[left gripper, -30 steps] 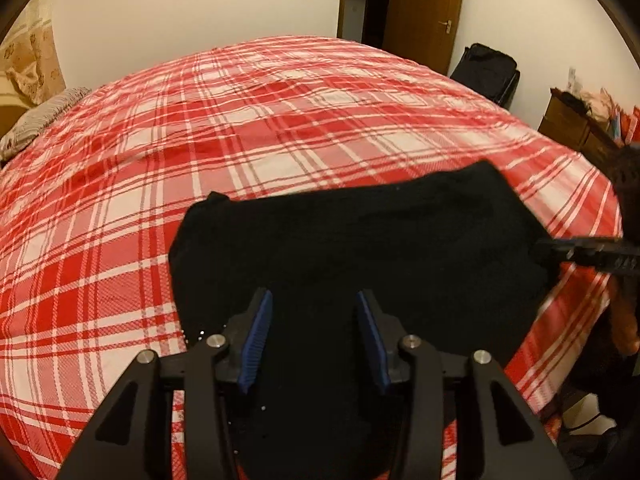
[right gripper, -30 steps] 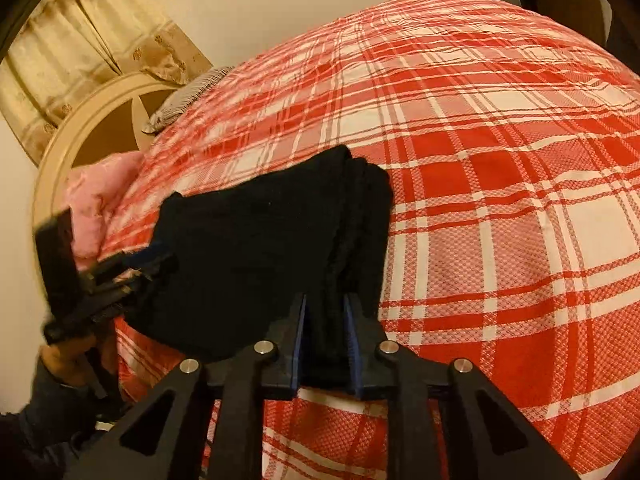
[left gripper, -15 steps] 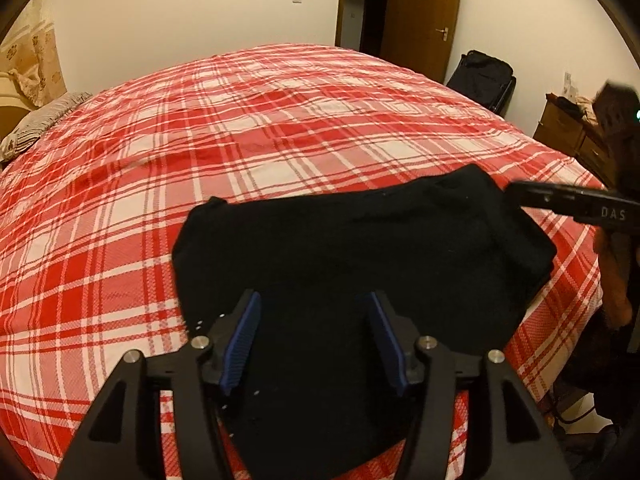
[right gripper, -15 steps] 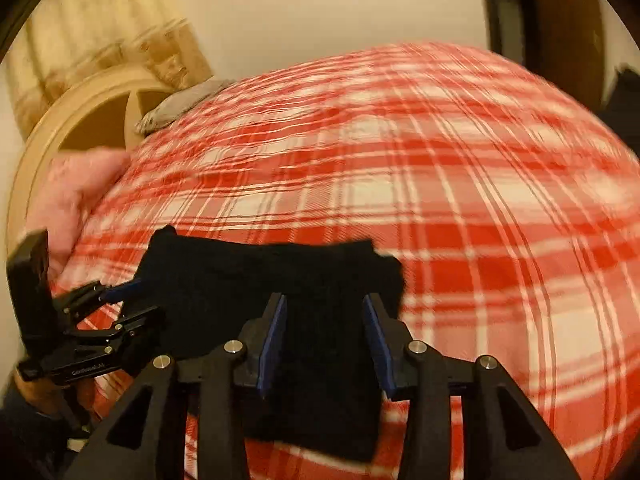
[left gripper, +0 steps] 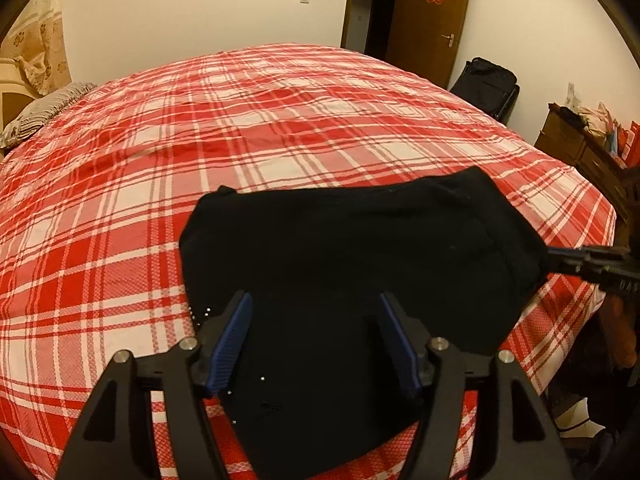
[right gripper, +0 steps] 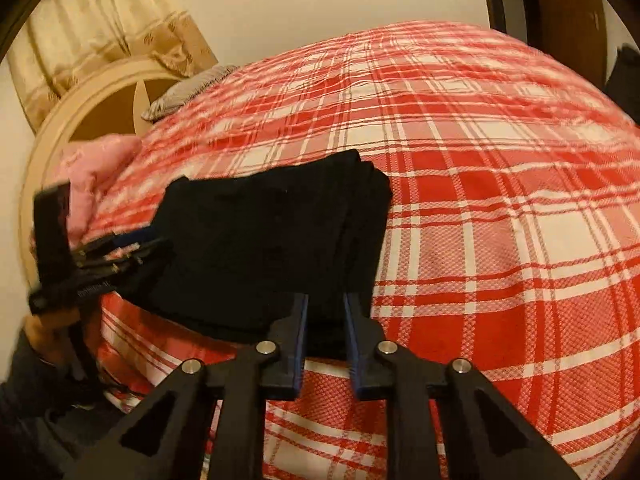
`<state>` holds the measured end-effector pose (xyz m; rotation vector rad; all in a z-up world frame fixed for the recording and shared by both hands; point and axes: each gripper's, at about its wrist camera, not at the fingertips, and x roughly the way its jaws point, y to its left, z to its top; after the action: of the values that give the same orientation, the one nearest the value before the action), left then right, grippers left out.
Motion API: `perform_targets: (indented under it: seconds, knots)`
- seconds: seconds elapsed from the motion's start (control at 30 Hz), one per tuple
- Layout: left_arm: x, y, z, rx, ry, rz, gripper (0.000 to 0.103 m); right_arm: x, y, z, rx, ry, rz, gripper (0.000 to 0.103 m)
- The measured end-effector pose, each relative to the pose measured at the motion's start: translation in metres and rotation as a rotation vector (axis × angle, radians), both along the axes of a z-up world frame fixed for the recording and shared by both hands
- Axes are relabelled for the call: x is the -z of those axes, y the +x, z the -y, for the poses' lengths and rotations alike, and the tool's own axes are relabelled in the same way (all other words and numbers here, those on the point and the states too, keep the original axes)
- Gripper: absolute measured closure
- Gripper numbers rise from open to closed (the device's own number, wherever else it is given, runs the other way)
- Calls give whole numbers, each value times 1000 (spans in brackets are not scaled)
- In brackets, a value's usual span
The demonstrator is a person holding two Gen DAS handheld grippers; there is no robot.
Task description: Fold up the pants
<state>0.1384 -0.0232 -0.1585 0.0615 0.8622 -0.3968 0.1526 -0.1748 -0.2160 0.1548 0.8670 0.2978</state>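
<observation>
The black pants lie folded into a thick flat stack near the bed's front edge; they also show in the right wrist view. My left gripper is open, its blue pads spread wide just above the stack's near edge, holding nothing. My right gripper has its jaws narrowed around the stack's near right edge, with black cloth between the pads. The right gripper shows at the stack's right end in the left wrist view. The left gripper shows at the stack's left end in the right wrist view.
A red and white plaid bedspread covers the bed. A striped pillow and a pink pillow lie by the cream headboard. A wooden door, a black bag and a wooden dresser stand beyond the bed.
My right gripper opened half a second ago, then narrowed again on the stack's right edge. My left gripper opened wider and stayed over the near edge.
</observation>
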Motion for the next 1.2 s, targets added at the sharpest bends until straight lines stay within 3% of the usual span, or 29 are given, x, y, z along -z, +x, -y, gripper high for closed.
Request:
perform_targets:
  seconds: [0.13, 0.33, 0.43, 0.5, 0.63, 0.7, 0.83, 0.97, 1.2]
  knots:
    - [0, 1, -3, -9, -10, 0, 36, -24, -15, -7, -26, -39, 79, 96]
    - [6, 3, -2, -8, 7, -8, 35, 20, 1, -2, 2, -119, -57, 96]
    - [6, 3, -3, -6, 6, -7, 35, 7, -3, 1, -11, -93, -32, 95]
    - [4, 4, -4, -10, 1, -8, 35, -1, -2, 5, -7, -62, -26, 90]
    - [2, 3, -5, -12, -1, -2, 34, -25, -1, -2, -12, -71, 87, 75]
    - [2, 4, -5, -17, 3, 1, 30, -34, 10, -15, -85, -29, 121, 55]
    - [4, 4, -3, -14, 19, -3, 30, -25, 36, -31, -100, -48, 100, 53]
    - [5, 4, -4, -9, 20, -7, 30, 11, 64, -21, -38, -8, -34, 52]
    - [8, 4, -4, -8, 18, -9, 29, 7, 57, -27, -48, -46, -3, 52]
